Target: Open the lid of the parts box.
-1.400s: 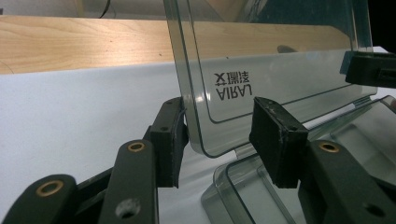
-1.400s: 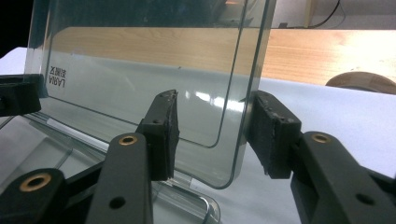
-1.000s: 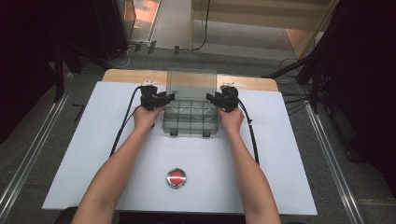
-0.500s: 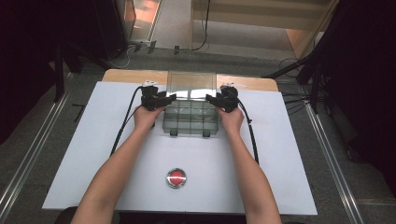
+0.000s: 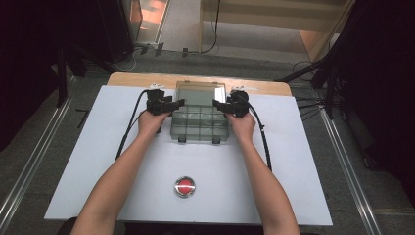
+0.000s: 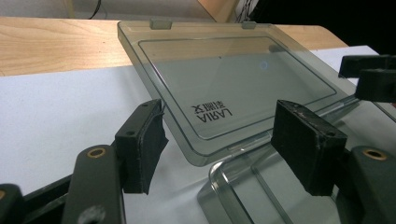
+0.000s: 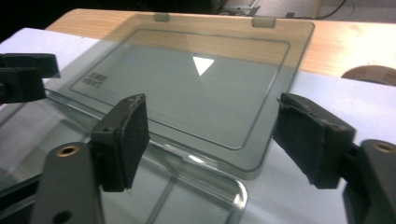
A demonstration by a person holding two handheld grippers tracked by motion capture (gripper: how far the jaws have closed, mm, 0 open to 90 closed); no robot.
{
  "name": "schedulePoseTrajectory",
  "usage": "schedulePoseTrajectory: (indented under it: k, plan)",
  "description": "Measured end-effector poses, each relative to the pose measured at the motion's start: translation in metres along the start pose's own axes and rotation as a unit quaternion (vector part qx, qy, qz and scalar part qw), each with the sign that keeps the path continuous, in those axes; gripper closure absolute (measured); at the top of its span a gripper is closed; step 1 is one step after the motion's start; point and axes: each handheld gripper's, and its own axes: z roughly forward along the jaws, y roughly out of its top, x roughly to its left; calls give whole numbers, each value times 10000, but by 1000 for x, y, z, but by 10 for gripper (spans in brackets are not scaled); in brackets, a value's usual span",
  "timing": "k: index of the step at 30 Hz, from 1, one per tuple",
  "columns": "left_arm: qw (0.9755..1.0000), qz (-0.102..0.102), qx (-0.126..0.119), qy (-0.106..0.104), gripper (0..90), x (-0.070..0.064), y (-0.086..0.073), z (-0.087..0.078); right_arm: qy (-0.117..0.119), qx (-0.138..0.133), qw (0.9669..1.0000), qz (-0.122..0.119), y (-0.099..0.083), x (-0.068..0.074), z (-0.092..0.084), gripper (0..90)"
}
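Note:
A clear plastic compartment box (image 5: 199, 128) stands on the white mat with its lid (image 5: 200, 93) swung up and leaning back. My left gripper (image 5: 177, 104) is at the lid's left edge and my right gripper (image 5: 218, 105) at its right edge. In the left gripper view my left gripper (image 6: 222, 147) is open, its jaws just widened. The lid's (image 6: 233, 79) near corner lies between the pads, untouched. In the right gripper view my right gripper (image 7: 217, 142) is open too, its jaws just widened, and the lid's (image 7: 201, 88) corner sits free between them above the box rim (image 7: 233, 196).
A red push button (image 5: 184, 186) in a metal ring sits on the white mat (image 5: 88, 161) near the front edge. A wooden tabletop (image 5: 264, 87) shows behind the box. Cables trail from both grippers along the forearms. Dark floor and metal rails flank the table.
The lid's far edge sits slightly lower in the picture than one second ago. Both hands stay beside the box where they were.

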Motion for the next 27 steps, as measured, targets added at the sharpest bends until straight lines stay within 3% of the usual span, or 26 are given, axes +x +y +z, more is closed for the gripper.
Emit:
schedulePoseTrajectory:
  k: [4, 8, 15, 27]
  plan:
    - [9998, 5, 170, -34, 342, -4, 3, -6, 22, -1, 9999, -103, 4, 7, -7, 267]
    - [9995, 180, 253, -80, 342, -10, 6, -13, 58, -59, 9996, -265, 7, 14, -16, 266]
    - [9981, 310, 361, -380, 299, -19, 11, -23, 254, 7, 9993, -266, 7, 18, -28, 266]
    - [9961, 551, 258, -638, 299, -38, 9, -41, 664, 231, 9962, -508, 5, 40, -45, 267]
